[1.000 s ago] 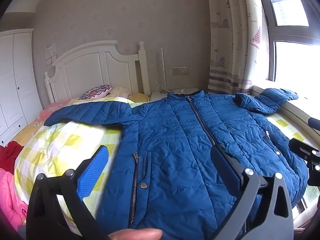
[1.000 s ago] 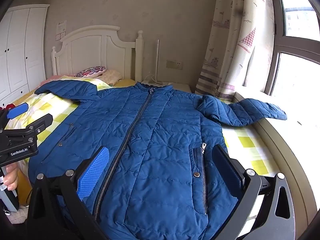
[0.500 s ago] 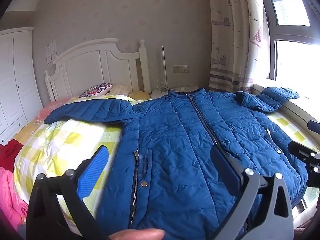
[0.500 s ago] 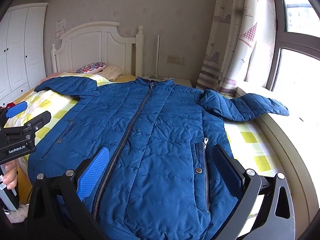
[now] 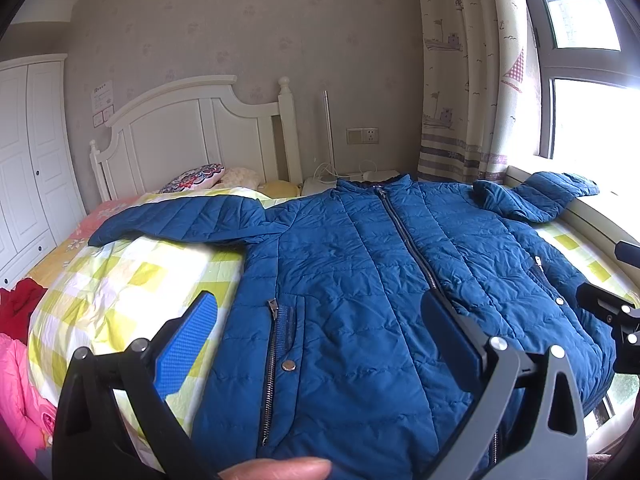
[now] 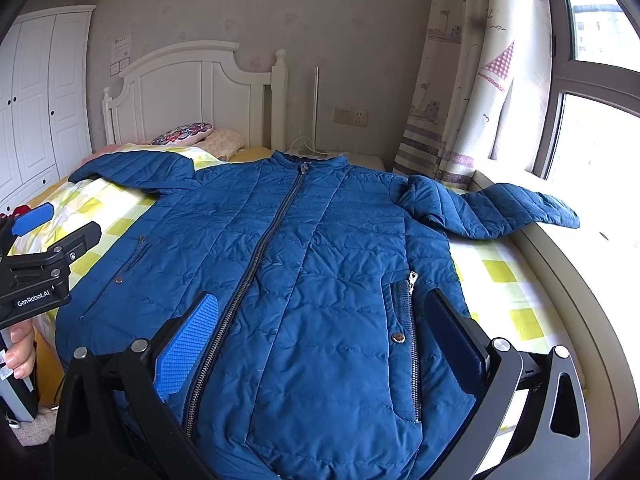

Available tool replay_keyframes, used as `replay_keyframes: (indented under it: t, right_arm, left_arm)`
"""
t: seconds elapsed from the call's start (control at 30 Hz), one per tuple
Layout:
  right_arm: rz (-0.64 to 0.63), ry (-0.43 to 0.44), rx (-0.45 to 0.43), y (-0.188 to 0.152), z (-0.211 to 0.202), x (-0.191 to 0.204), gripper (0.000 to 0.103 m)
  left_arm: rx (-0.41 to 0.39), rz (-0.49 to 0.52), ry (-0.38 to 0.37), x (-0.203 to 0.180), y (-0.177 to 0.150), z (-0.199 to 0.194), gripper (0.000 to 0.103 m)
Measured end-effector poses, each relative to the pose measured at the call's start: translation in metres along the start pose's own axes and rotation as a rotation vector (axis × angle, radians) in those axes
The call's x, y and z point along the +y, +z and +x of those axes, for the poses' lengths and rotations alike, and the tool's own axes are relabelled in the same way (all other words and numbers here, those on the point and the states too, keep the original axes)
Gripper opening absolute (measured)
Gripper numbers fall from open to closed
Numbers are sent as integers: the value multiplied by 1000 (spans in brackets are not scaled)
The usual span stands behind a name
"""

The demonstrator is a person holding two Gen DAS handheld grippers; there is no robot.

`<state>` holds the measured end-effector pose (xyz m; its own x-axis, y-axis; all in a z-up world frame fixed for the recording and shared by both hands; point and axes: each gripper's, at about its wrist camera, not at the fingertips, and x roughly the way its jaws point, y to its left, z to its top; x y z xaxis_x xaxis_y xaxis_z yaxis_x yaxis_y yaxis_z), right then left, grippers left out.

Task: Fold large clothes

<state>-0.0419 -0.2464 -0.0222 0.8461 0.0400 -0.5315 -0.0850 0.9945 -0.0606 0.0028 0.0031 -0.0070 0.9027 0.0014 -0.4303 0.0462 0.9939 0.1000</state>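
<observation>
Jacket [image 6: 304, 280] lies flat, collar toward headboard [image 6: 192, 92]; both tongs [image 5: 320, 332] [image 6: 324, 332] agape, empty.

We see a grey wall [image 5: 248, 40] | white headboard [image 5: 192, 136] | white wardrobe [image 6: 36, 92] | patterned curtain [image 6: 460, 80] | bright window [image 5: 588, 120] pouring daylight.

Legible text, one item: "GenRobot.AI", white lettering on the black plastic body of the left claw [image 6: 40, 236], seen in the right wrist view. Paper wall notices [image 6: 121, 53]: unreadable.
</observation>
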Motion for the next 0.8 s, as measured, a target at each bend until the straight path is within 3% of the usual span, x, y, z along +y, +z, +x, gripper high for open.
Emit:
replay_keyframes:
  t: [0.8]
  right_arm:
    - [3, 11, 23, 0, 4, 0, 98]
  left_arm:
    - [12, -2, 0, 2, -7, 3, 101]
